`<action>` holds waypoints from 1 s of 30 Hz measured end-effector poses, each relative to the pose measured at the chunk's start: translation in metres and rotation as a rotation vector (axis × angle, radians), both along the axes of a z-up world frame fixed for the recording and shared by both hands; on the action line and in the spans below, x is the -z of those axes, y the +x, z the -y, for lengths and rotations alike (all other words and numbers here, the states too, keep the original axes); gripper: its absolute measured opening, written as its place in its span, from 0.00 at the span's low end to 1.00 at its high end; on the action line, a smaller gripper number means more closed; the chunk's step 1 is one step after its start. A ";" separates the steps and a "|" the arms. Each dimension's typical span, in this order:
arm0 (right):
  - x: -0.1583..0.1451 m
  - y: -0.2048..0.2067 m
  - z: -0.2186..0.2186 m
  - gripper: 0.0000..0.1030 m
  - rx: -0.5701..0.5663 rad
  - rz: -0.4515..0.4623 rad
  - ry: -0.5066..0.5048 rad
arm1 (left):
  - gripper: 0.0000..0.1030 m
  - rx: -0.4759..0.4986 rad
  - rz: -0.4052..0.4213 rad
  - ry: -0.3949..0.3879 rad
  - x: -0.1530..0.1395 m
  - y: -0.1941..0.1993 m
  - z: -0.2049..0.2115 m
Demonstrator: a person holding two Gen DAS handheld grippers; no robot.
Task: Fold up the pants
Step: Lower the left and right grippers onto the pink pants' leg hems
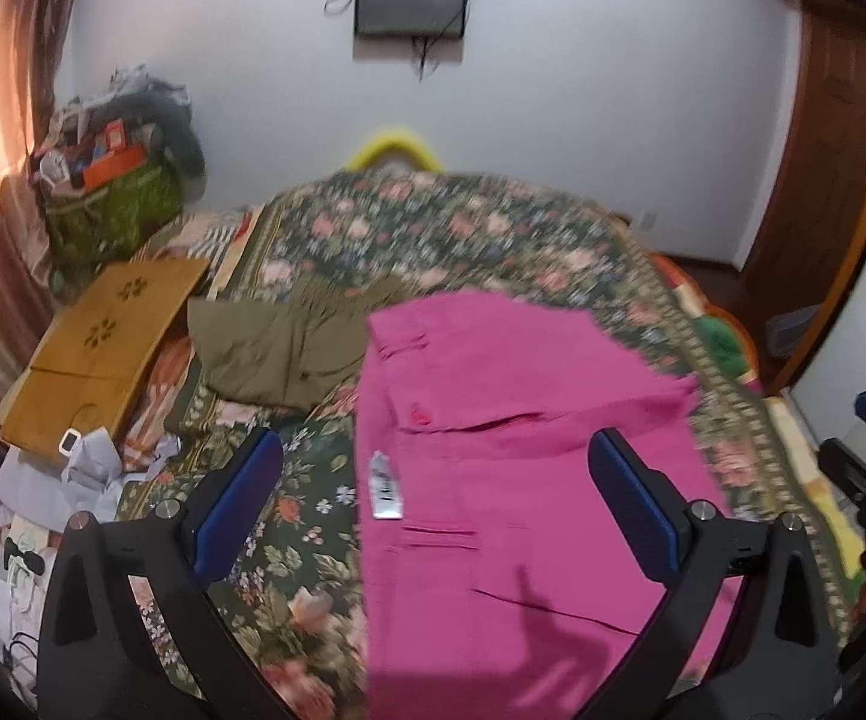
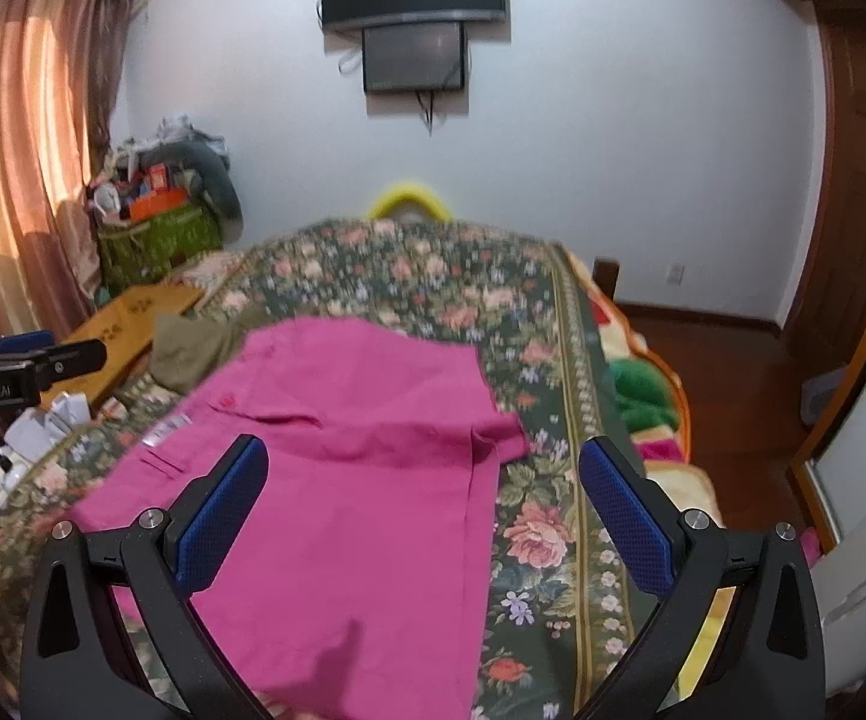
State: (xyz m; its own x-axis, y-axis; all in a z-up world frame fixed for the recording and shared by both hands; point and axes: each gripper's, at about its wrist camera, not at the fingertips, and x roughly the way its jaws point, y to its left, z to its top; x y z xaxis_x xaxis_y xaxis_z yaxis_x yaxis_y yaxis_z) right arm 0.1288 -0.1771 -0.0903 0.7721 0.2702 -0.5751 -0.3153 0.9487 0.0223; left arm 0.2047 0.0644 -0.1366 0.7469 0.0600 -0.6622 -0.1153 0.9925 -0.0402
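Pink pants (image 1: 511, 480) lie folded flat on the floral bed cover (image 1: 433, 228), waistband label facing up. They also show in the right wrist view (image 2: 348, 480). My left gripper (image 1: 433, 498) is open and empty, held above the pants' left half. My right gripper (image 2: 423, 510) is open and empty, held above the pants' right edge. A small flap of the pants (image 2: 502, 429) sticks out at the right side.
An olive garment (image 1: 276, 348) lies on the bed behind the pants. A wooden lap tray (image 1: 102, 348) and loose papers (image 1: 72, 474) lie at the left. A green bag of clutter (image 1: 108, 210) stands by the curtain. A wooden door (image 2: 853, 210) is at the right.
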 end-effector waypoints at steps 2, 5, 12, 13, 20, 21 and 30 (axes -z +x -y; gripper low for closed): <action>0.010 0.013 0.003 1.00 -0.002 -0.041 -0.003 | 0.94 -0.006 -0.042 0.005 0.011 0.014 -0.007; 0.023 0.031 0.006 1.00 -0.006 -0.097 0.002 | 0.89 -0.002 -0.120 -0.004 0.032 0.036 -0.019; 0.047 0.069 0.013 0.95 -0.026 -0.201 0.011 | 0.85 0.022 -0.249 0.026 0.072 0.075 -0.039; 0.050 0.076 0.013 0.93 -0.028 -0.214 0.012 | 0.83 0.027 -0.261 0.023 0.074 0.078 -0.041; 0.066 0.110 0.017 0.76 -0.059 -0.297 0.041 | 0.73 0.115 -0.354 -0.056 0.096 0.104 -0.046; 0.069 0.114 0.016 0.74 -0.067 -0.311 0.040 | 0.72 0.129 -0.370 -0.066 0.100 0.108 -0.045; 0.081 0.144 0.005 0.59 -0.107 -0.339 0.018 | 0.56 0.163 -0.434 -0.081 0.120 0.127 -0.036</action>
